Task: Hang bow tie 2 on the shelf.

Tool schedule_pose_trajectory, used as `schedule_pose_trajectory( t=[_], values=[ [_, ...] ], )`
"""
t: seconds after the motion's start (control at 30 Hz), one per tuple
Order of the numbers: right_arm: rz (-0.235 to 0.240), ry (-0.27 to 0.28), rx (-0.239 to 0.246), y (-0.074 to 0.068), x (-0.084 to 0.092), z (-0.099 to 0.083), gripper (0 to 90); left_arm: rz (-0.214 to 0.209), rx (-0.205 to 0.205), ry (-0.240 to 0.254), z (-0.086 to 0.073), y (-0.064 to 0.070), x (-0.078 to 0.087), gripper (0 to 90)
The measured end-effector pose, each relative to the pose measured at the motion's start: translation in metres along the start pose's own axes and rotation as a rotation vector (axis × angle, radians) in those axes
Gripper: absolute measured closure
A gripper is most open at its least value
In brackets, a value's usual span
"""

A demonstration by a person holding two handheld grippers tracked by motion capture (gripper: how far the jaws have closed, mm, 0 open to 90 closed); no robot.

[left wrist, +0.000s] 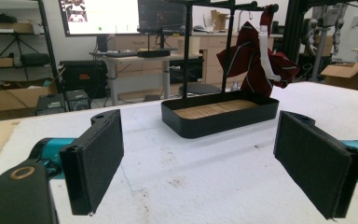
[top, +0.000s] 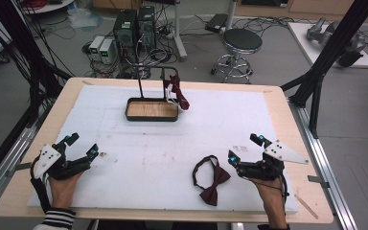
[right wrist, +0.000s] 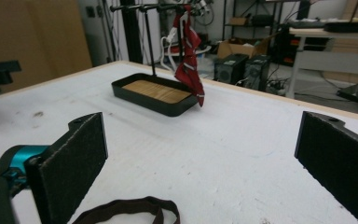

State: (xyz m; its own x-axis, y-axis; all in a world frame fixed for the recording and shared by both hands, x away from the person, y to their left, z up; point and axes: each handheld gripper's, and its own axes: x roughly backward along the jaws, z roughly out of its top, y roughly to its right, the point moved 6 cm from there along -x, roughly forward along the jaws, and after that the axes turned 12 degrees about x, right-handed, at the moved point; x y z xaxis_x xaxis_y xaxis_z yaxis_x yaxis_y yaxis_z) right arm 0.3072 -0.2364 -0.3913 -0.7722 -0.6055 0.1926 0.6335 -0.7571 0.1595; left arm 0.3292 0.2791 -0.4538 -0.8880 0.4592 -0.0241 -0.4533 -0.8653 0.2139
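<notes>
A dark red bow tie (top: 214, 184) with a looped black strap (right wrist: 135, 208) lies on the white mat near the front, just left of my right gripper (top: 246, 147). That gripper stands open, nothing between its pads (right wrist: 72, 165). A second red bow tie (top: 177, 92) hangs from the black rack (top: 159, 72) that rises from a dark tray (top: 152, 109) with a wooden floor. The hanging bow tie (left wrist: 256, 63) also appears in the left gripper view, and again (right wrist: 189, 65) in the right gripper view. My left gripper (top: 82, 145) rests open at the front left, empty.
The white mat (top: 163, 148) covers a wooden table (top: 287, 115). Black frame posts (top: 333, 43) stand at the right, cables and computers (top: 134, 28) and a stool (top: 242, 43) on the floor behind. Metal rails run along both table sides.
</notes>
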Motion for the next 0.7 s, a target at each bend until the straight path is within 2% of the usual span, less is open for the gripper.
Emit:
schedule_pose_trajectory(
  t=[0.1, 0.23, 0.37, 0.53, 0.7],
  values=[
    [0.038, -0.031, 0.030, 0.001, 0.000, 0.002, 1.6, -0.001, -0.004, -0.002, 0.000, 0.000, 0.000, 16.2],
    [0.129, -0.064, 0.077, -0.001, -0.001, 0.001, 1.6, -0.001, -0.004, -0.002, 0.000, 0.000, 0.000, 16.3],
    [0.207, -0.113, 0.103, -0.005, -0.003, 0.001, 1.6, -0.001, -0.003, -0.002, 0.000, 0.000, 0.000, 16.3],
    [0.278, -0.183, 0.167, -0.010, -0.006, 0.000, 1.6, -0.001, -0.003, -0.002, 0.000, 0.000, 0.000, 16.3],
    [0.349, -0.259, 0.204, -0.014, -0.009, -0.005, 1.9, -0.001, -0.004, -0.002, 0.000, 0.000, 0.000, 16.3]
  ],
)
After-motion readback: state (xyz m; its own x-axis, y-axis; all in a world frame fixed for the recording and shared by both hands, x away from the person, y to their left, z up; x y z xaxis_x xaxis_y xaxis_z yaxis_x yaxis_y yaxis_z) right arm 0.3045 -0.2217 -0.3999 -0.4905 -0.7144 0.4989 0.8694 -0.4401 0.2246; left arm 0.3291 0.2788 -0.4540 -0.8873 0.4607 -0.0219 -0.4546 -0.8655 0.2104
